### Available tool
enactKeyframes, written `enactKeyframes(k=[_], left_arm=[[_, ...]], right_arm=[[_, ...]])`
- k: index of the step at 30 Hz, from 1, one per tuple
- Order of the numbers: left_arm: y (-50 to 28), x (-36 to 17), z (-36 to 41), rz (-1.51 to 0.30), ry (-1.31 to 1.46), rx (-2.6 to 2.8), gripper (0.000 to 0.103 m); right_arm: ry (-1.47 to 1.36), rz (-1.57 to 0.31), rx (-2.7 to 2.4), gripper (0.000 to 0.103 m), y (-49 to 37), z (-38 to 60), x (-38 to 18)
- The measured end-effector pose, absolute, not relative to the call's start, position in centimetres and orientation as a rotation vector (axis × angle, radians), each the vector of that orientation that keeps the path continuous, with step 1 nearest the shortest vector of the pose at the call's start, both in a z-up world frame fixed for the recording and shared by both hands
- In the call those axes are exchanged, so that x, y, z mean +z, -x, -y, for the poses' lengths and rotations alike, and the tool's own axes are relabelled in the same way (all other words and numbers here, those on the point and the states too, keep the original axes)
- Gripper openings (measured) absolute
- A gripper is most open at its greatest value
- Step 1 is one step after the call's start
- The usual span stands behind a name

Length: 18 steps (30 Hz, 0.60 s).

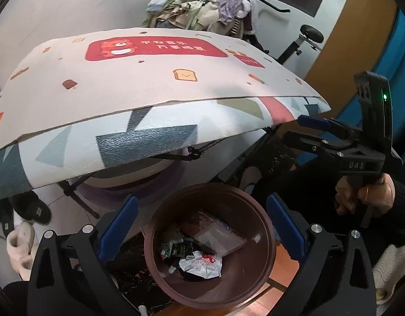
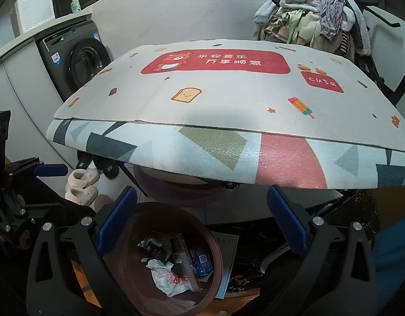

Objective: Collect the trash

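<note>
The left gripper [image 1: 201, 233] hangs over a brown bin [image 1: 160, 260], its blue pads [image 1: 120, 229] spread wide with nothing between them. No earlier view shows how they got there.

In the left wrist view the bin sits at 6 o'clock, between the two pads. Inside it lie a crumpled white bag [image 1: 201, 263] with red print, a dark green wrapper [image 1: 173, 247] at about 9 o'clock of the bag, and a clear flat packet [image 1: 218, 238] at about 1 o'clock of it.

The right gripper [image 2: 202, 230] is also spread, empty. In its own view the bin [image 2: 215, 252] lies at 7 o'clock, partly behind the left pad [image 2: 115, 223], and holds the same bag [image 2: 168, 279], a blue printed packet [image 2: 201, 259] and dark wrappers that are hard to tell apart.

A table [image 1: 139, 142] with a patterned cover fills the upper half of both views, and a cream mat [image 1: 123, 79] with a red bear label lies on top. A pile of clothes [image 1: 202, 2] stands at 12 o'clock beyond it. Slippers [image 2: 81, 184] lie on the floor at 9 o'clock in the right view, and a washing machine [image 2: 76, 63] stands at 10 o'clock.

In the left view the right gripper [image 1: 318, 129] shows at 3 o'clock, held by a hand [image 1: 365, 197].
</note>
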<state>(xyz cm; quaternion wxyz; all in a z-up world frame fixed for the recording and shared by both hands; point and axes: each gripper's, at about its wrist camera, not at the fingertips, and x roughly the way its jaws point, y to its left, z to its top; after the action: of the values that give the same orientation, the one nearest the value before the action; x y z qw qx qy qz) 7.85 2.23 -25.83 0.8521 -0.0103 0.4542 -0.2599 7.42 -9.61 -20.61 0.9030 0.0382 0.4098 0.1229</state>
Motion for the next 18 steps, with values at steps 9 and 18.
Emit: enactKeyframes(k=[9,18], left_arm=[[-7.8,-24.4,-2.4,-0.909,-0.018,-0.475,0.096],[-9.1,-13.9,-2.9,-0.624,-0.092,-0.36,0.097]], right_arm=[[-0.05,-0.845,0.234,0.097,-7.5,9.4,-20.1],[0.006,-0.71,0.18,0.097,-8.8,9.9,-11.0]])
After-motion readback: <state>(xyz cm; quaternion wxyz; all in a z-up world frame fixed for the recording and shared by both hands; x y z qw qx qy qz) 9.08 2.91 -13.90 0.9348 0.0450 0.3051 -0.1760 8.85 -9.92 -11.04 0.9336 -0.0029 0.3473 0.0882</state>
